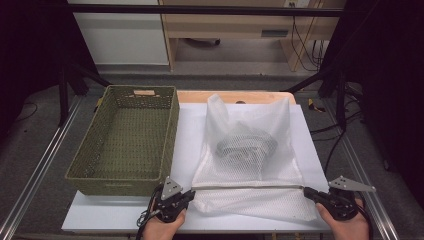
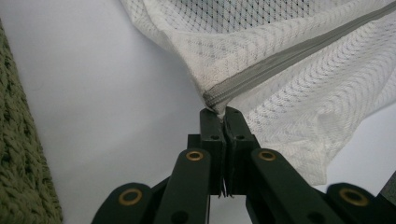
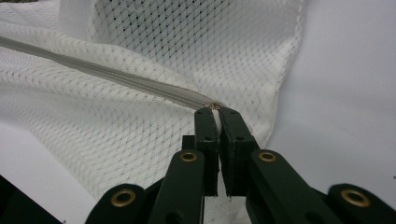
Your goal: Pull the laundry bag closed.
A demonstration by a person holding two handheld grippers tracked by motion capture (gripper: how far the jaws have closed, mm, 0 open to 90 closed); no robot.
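Pinching the two ends of one zipper line, both tongs are clamped on the white mesh laundry bag (image 1: 250, 150): the left tongs (image 1: 192, 190) bite the near-left corner where the grey zipper (image 2: 280, 63) ends, and the right tongs (image 1: 306, 191) grip the opposite end, apparently right at the slider, a small brassy glint at their tips (image 3: 215, 106). Between them the zipper runs taut and almost straight along the near edge of the bag, which lies on the white tabletop (image 1: 190, 130) just right of the green woven basket (image 1: 125, 140).

To work the zipper well, the left hand should probably stay a fixed anchor, keeping the tape stretched, while the right draws straight along the line rather than lifting. Slack or an upward pull would likely let loose mesh bunch into the teeth.

Whether the right jaws hold the pull tab itself or only cloth beside it is hard to tell. A dark rounded item (image 1: 247, 145) shows through the netting, too veiled to name. The flap of mesh nearest the person hides part of the bag's lower layer, and whether the zipper is closed cannot be made out.
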